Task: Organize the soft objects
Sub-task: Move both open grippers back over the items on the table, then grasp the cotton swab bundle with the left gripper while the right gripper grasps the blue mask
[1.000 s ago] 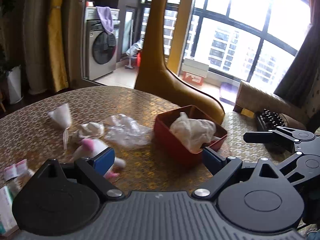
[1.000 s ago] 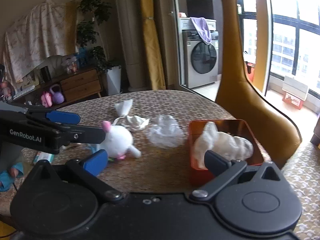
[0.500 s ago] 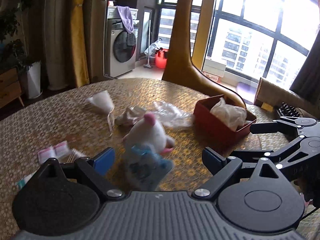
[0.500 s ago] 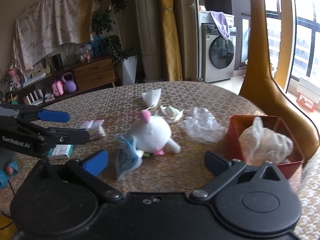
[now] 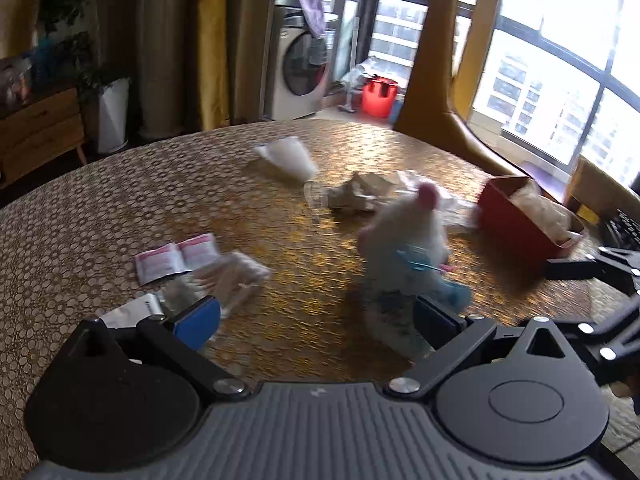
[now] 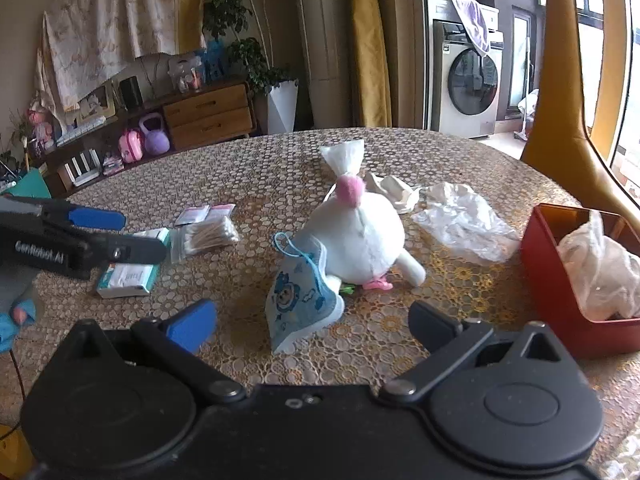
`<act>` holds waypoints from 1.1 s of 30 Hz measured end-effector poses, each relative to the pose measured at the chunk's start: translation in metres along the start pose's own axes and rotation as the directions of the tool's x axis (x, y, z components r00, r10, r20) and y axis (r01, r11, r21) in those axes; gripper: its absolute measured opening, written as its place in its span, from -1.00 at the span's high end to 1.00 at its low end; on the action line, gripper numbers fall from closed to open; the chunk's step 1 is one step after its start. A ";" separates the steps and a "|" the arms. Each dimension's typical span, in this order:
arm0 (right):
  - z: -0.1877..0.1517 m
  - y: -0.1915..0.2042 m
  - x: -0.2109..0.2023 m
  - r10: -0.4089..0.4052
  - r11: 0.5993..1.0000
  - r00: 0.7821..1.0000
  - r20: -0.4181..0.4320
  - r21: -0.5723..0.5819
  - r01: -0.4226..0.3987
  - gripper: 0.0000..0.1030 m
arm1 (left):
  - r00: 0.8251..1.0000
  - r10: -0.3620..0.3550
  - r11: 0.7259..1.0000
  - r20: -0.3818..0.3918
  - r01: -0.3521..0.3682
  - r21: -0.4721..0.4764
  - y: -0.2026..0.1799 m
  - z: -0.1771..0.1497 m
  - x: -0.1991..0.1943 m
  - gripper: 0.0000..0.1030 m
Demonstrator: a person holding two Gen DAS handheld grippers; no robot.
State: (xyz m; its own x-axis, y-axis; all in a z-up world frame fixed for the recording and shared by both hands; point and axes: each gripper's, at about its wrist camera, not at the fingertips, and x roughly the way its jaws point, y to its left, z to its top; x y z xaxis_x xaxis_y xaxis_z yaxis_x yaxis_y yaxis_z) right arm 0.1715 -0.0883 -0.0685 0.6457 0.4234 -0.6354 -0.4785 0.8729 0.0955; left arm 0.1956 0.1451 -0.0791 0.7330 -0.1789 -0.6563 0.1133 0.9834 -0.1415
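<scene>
A white plush toy (image 6: 356,236) with a pink pom lies mid-table, with a blue-printed child's mask (image 6: 300,300) leaning on its near side. The plush (image 5: 404,236) and mask (image 5: 404,304) are blurred in the left wrist view. A red box (image 6: 560,300) at right holds a crumpled white cloth (image 6: 596,268); the box also shows in the left wrist view (image 5: 516,224). A clear plastic bag (image 6: 464,220), a crumpled cloth (image 6: 390,190) and a white pouch (image 6: 344,158) lie behind. My right gripper (image 6: 312,320) is open, near the mask. My left gripper (image 5: 316,320) is open and empty.
A cotton swab pack (image 6: 204,238), pink sachets (image 6: 204,212) and a small white-teal carton (image 6: 128,274) lie at left. The left gripper (image 6: 100,236) shows at the left edge of the right wrist view. A yellow giraffe-shaped chair (image 6: 560,100) stands behind the table.
Both views have swung left and drawn closer to the plush and mask. The swab pack, sachets and carton have come into view. Both grippers stay open.
</scene>
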 end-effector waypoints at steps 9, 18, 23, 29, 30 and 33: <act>0.000 0.007 0.035 0.018 0.999 0.999 -0.048 -0.038 -0.019 -0.94 | 0.998 0.033 0.999 -0.060 -0.034 -0.007 0.034 0.009 0.051 -1.00; -0.003 0.001 0.064 0.035 0.999 0.995 -0.097 -0.017 -0.037 -0.86 | 0.990 0.008 0.992 -0.142 0.010 0.122 0.047 0.029 0.097 -1.00; -0.001 -0.002 0.078 0.022 1.000 0.994 -0.106 -0.002 -0.022 -0.85 | 0.984 0.036 0.990 -0.175 -0.011 0.139 0.054 0.030 0.120 -1.00; 0.001 -0.006 0.096 0.018 0.998 0.993 -0.120 0.056 -0.012 -0.75 | 0.981 0.050 0.990 -0.190 -0.024 0.140 0.056 0.026 0.136 -0.99; 0.001 -0.006 0.098 0.024 0.998 0.992 -0.122 0.064 -0.016 -0.73 | 0.981 0.054 0.990 -0.189 -0.027 0.141 0.056 0.026 0.137 -0.99; -0.002 -0.004 0.102 0.022 0.998 0.992 -0.123 0.067 -0.014 -0.69 | 0.983 0.060 0.990 -0.171 -0.037 0.136 0.056 0.025 0.137 -0.97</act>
State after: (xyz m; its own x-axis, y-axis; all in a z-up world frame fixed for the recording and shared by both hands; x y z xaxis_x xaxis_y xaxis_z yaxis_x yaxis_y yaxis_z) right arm 0.2387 -0.0493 -0.1350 0.5569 0.4093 -0.7227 -0.4460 0.8814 0.1555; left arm 0.3192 0.1766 -0.1586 0.6129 -0.1216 -0.7807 0.1761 0.9843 -0.0150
